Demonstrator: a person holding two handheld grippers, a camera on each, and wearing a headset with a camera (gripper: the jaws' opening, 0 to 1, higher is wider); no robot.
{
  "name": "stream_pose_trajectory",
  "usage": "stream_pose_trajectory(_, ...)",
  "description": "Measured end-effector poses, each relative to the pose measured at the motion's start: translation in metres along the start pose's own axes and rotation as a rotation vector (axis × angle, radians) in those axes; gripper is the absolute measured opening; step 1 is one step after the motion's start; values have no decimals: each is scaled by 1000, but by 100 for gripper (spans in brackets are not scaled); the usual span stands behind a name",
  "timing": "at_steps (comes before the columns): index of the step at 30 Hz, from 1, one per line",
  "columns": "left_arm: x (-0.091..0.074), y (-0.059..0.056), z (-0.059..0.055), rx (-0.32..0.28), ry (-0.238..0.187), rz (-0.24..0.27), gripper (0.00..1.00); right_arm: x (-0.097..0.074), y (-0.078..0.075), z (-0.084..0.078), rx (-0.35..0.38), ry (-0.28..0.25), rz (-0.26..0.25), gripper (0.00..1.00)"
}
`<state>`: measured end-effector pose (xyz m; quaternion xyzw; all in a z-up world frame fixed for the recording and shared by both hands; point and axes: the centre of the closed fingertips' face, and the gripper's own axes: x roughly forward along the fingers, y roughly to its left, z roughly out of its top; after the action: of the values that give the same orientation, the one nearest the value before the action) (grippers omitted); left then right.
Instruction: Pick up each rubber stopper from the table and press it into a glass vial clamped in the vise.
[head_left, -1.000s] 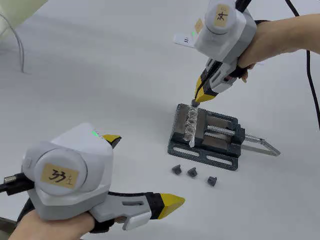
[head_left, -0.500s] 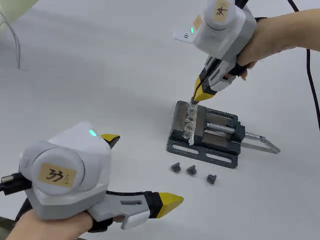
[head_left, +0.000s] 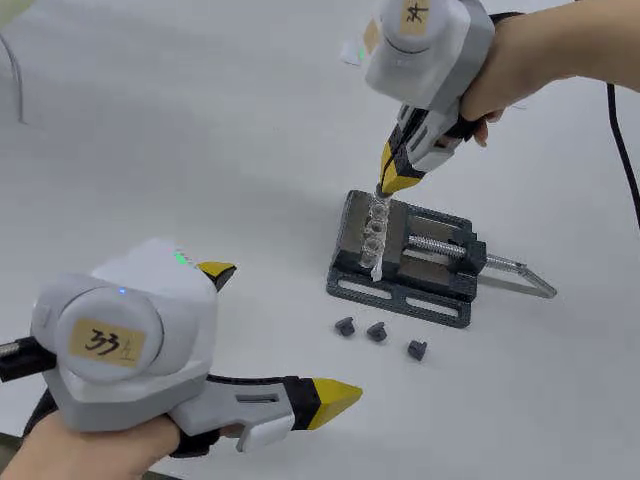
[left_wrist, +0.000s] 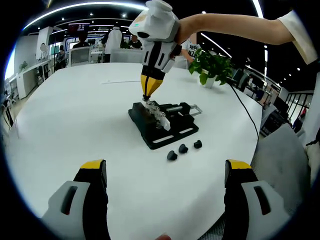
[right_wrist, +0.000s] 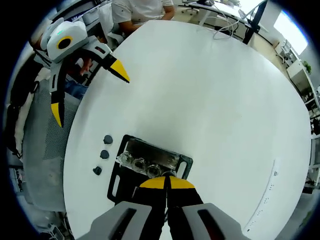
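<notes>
A dark vise clamps a row of glass vials. My right gripper comes down from above with its yellow tips on the far end vial, shut on a small grey rubber stopper. In the right gripper view the jaws meet over that vial. Three loose stoppers lie in a row in front of the vise, also seen as stoppers in the left gripper view. My left gripper hovers low at the near left, wide open with nothing in it, well apart from the vise.
The vise's screw handle sticks out to the right. A black cable trails from the right hand. A potted plant stands at the table's far edge. A grey chair is off the right side.
The head view has shifted a little. My right gripper has stayed on the far end vial, settling slightly lower. The left gripper has not visibly moved.
</notes>
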<state>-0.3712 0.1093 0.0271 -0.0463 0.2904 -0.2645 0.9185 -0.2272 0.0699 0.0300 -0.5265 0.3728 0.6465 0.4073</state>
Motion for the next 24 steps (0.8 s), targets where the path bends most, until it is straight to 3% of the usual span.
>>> stream_pose_trajectory(4, 0, -1, 0, -1, -1, -1, 98, 1, 0, 0, -13, 20, -13, 0)
stream_pose_trajectory(12, -4, -5, 4, 9, -14, -3, 98, 0, 1, 0, 76, -5, -31, 0)
stream_pose_trajectory(17, -4, -3, 4, 19, -11, -1, 98, -1, 4, 1, 40, -1, -57, 0)
stream_pose_trajectory(20, -5, -4, 9, 22, -19, 0, 98, -1, 3, -1, 1, -27, -69, 0)
stream_pose_trajectory(24, -6, -4, 11, 27, -26, 1, 98, -3, 3, -3, 23, -70, -75, 0)
